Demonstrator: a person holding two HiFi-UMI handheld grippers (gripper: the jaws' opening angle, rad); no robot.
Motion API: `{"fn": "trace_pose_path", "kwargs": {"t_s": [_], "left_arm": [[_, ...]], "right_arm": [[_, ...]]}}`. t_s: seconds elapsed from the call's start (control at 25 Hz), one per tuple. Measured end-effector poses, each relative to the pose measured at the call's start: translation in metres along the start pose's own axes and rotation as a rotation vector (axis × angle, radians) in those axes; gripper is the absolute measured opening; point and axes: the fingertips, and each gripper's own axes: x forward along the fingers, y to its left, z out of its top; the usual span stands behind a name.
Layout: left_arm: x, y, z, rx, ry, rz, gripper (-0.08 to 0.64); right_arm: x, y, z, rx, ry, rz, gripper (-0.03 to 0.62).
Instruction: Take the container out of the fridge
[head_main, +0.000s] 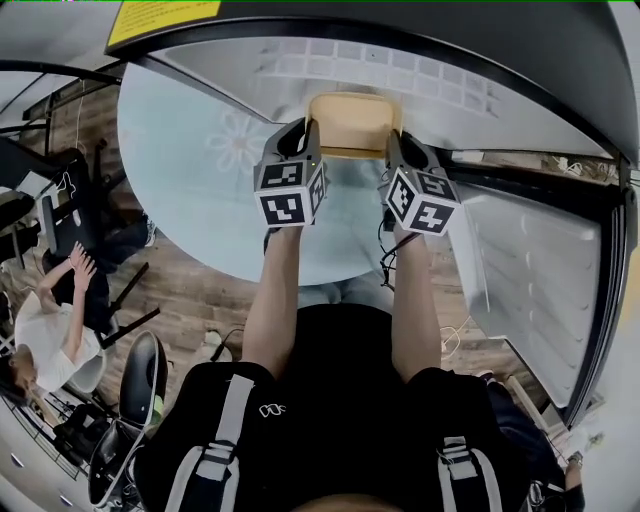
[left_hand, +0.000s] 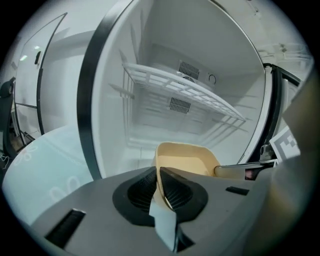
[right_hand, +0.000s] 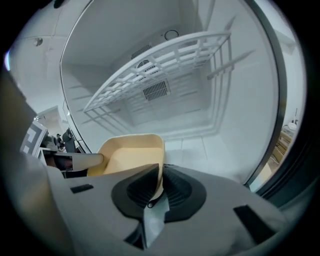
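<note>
A cream-yellow open container (head_main: 353, 122) is held at the mouth of the white fridge (head_main: 400, 70). My left gripper (head_main: 305, 132) is shut on its left rim, and my right gripper (head_main: 393, 137) is shut on its right rim. In the left gripper view the container (left_hand: 182, 159) shows just past the ribbed pads (left_hand: 175, 190), its wall pinched between them. In the right gripper view the container (right_hand: 131, 152) lies left of the pinching pads (right_hand: 142, 187). It looks empty inside.
A white wire shelf (right_hand: 160, 70) spans the fridge interior above the container. The open fridge door (head_main: 545, 290) stands at the right. A round pale-blue glass table (head_main: 200, 190) is below the grippers. A seated person (head_main: 50, 330) is at the far left.
</note>
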Motion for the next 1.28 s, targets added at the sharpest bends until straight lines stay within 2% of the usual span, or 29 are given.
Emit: {"fn": "trace_pose_path", "kwargs": {"t_s": [0.24, 0.44, 0.92, 1.04, 1.16, 1.28], "left_arm": [[-0.039, -0.004, 0.016, -0.017, -0.097, 0.012, 0.025], [-0.081, -0.009, 0.044, -0.02, -0.23, 0.009, 0.025], [-0.163, -0.045, 0.118, 0.072, -0.489, -0.016, 0.026], [-0.173, -0.046, 0.134, 0.086, -0.534, -0.029, 0.026], [-0.173, -0.033, 0.147, 0.081, -0.554, -0.026, 0.026], [-0.186, -0.036, 0.143, 0.076, -0.568, -0.026, 0.026]], "right_arm": [[-0.029, 0.02, 0.016, -0.017, -0.092, 0.032, 0.028], [-0.062, 0.044, 0.047, -0.05, -0.226, 0.065, 0.025], [-0.141, 0.077, 0.12, -0.161, -0.472, 0.116, 0.023], [-0.151, 0.085, 0.137, -0.192, -0.533, 0.094, 0.021], [-0.143, 0.1, 0.152, -0.216, -0.544, 0.088, 0.02], [-0.159, 0.104, 0.15, -0.231, -0.557, 0.103, 0.02]]}}
